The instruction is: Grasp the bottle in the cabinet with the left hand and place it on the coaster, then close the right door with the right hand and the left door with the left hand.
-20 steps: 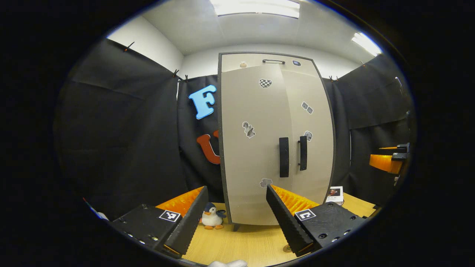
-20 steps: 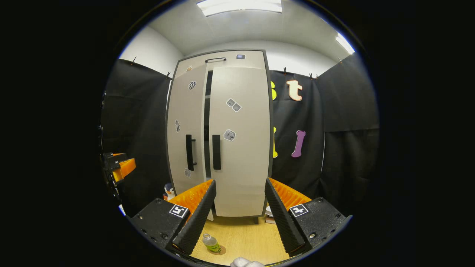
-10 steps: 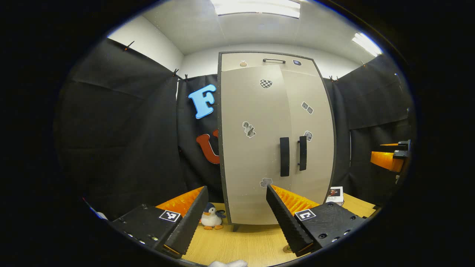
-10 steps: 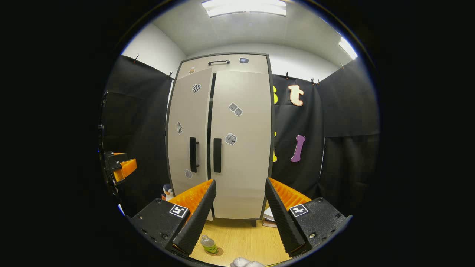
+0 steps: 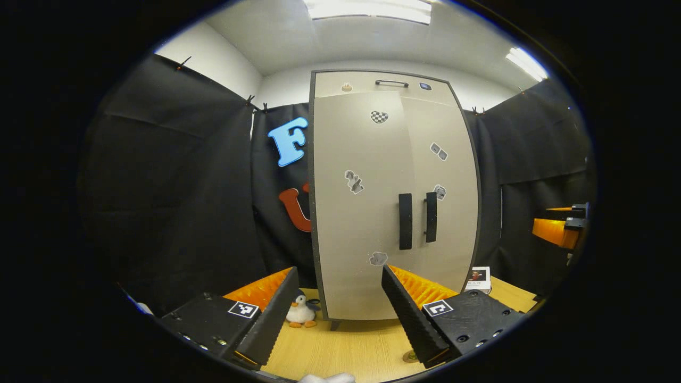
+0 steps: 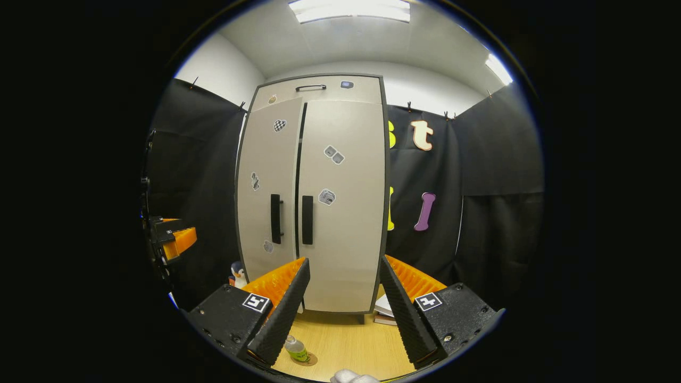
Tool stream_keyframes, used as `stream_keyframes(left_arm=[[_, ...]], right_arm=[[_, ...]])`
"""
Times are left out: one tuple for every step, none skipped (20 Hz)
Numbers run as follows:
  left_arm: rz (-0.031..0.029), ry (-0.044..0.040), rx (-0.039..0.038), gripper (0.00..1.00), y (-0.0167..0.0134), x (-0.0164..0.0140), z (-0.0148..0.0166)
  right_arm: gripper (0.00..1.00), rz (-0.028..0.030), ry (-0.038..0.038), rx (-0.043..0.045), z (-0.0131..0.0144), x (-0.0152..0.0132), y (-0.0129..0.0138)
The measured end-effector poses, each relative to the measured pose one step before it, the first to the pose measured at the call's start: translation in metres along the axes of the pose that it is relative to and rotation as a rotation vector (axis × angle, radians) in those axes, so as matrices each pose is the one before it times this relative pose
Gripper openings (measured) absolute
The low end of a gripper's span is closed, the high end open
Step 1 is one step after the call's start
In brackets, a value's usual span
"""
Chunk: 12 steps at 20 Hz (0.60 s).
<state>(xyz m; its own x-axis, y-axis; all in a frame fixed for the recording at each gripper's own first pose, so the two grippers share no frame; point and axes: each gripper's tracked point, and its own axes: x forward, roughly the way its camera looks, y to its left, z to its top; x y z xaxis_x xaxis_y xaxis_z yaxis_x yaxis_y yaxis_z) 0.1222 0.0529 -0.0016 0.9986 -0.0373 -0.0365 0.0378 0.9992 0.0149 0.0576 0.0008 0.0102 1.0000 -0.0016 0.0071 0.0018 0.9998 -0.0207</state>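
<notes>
Standing on coaster (image 6: 307, 360), clear bottle (image 6: 295, 348) (greenish label)

Black cloth walls (image 5: 175, 175), ceiling lights (image 6: 348, 9)

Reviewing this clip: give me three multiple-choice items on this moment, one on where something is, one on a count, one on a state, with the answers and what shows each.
1. Where does the bottle stand?
A. on the coaster on the table
B. inside the cabinet
C. between the right gripper's fingers

2. How many long dark handles are on the fronts of the cabinet's two doors?
A. one
B. two
C. four

3. How does the left gripper stand?
A. shut on the bottle
B. shut on a door handle
C. open, holding nothing

Answers: 1 A, the right gripper view shows the bottle upright on the round coaster, in front of the cabinet. 2 B, one handle sits on each door beside the middle seam. 3 C, the left gripper view shows its fingers wide apart with the cabinet and the toy penguin visible between them.
</notes>
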Motion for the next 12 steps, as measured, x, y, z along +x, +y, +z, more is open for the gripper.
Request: stream_keyframes(left_arm=[[0.00215,-0.00015,0.00016,0.96,0.00055,-0.00010,0.00010],[0.00310,0.00229,0.00323,0.96,0.00012,0.00009,-0.00124],[0.00360,-0.00128,0.00273,0.96,0.00051,-0.00025,0.00058],[0.00260,-0.00195,0.00182,0.96,0.00064,-0.00039,0.00146],[0.00315,-0.00172,-0.00145,0.96,0.00078,0.00076,0.00022],[0.00012,-0.00167,-0.00253,0.96,-0.00061,-0.00014,-0.00049],[0.00008,-0.00138,-0.00219,0.96,-0.00005,0.00044,0.00078],[0.00089,-0.00118,-0.00102,0.96,0.00012,0.00078,0.00019],[-0.00155,-0.00142,-0.00080,0.96,-0.00004,0.00040,0.00089],[-0.00265,0.00187,-0.00056,0.96,-0.00127,-0.00018,-0.00108],[-0.00282,-0.00195,0.00139,0.96,-0.00061,0.00029,0.00022],[-0.00151,-0.00328,0.00371,0.96,-0.00063,0.00068,0.00067]], right_arm=[[0.82,0.00127,0.00038,0.00243,-0.00066,0.00051,0.00002],[0.82,0.00345,0.00180,0.00370,-0.00085,0.00062,0.00060],[0.82,0.00329,-0.00197,0.00207,0.00107,0.00034,0.00082],[0.82,-0.00112,-0.00113,-0.00186,-0.00031,0.00013,-0.00073],[0.82,-0.00390,-0.00124,-0.00300,0.00042,-0.00055,-0.00179],[0.82,-0.00427,-0.00423,0.00007,-0.00006,0.00020,-0.00164],[0.82,-0.00487,-0.00366,0.00271,0.00091,0.00020,-0.00123],[0.82,-0.00403,0.00081,0.00350,-0.00013,0.00033,-0.00094],[0.82,-0.00313,-0.00110,0.00434,0.00065,-0.00086,-0.00064],[0.82,-0.00138,0.00144,0.00152,-0.00058,0.00022,-0.00034],[0.82,-0.00450,0.00030,-0.00034,-0.00023,-0.00042,-0.00053],[0.82,-0.00473,-0.00257,-0.00117,0.00017,-0.00038,-0.00097]])
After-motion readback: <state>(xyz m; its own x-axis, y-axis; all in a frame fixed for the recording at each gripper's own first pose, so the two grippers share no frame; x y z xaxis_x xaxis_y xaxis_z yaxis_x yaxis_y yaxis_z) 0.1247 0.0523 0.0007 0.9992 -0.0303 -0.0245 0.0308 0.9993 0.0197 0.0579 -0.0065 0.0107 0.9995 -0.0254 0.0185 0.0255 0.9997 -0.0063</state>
